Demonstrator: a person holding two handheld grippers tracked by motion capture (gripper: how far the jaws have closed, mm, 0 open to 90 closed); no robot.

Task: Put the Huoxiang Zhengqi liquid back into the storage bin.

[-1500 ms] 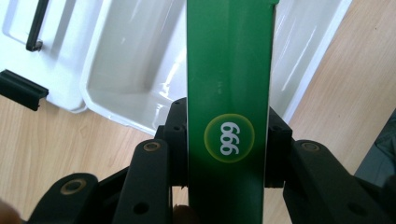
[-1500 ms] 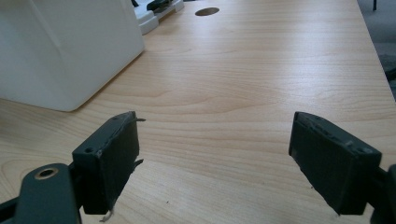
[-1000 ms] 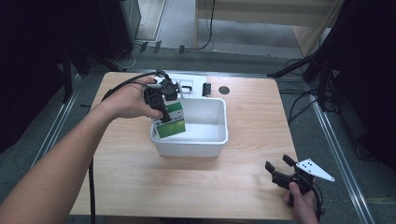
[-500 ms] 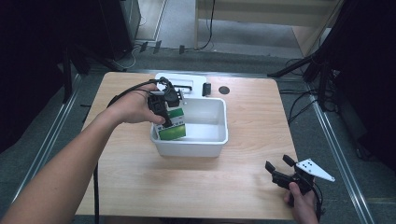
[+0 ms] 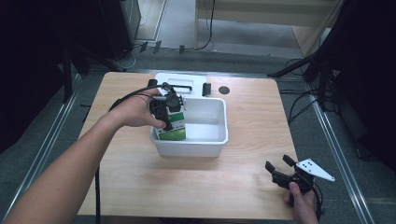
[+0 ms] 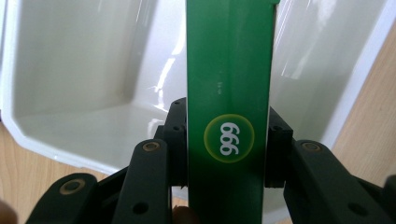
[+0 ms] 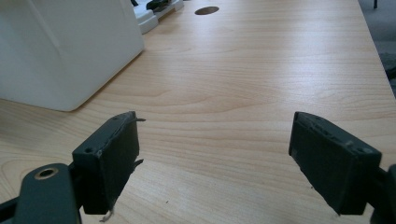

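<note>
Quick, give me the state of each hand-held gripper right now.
Left hand-held gripper: closed on the green box, over the white tub.
Right hand-held gripper: open, holding nothing.

We see a light wooden table [image 5: 140, 186] from above. Near its middle sits a white rectangular plastic tub [image 5: 210, 140]. A bare forearm reaches in from the lower left, and its hand holds the black left gripper [image 5: 164, 112] over the tub's left end. The jaws clamp a green and white cardboard box [image 5: 173, 127], which stands upright inside the tub against its left wall. At the lower right corner, a hand holds the black right gripper [image 5: 276, 167] low over the table, jaws spread, well apart from the tub. A white flat device [image 5: 180, 83] lies at the table's far edge, beside a small dark round hole [image 5: 224, 89].
</note>
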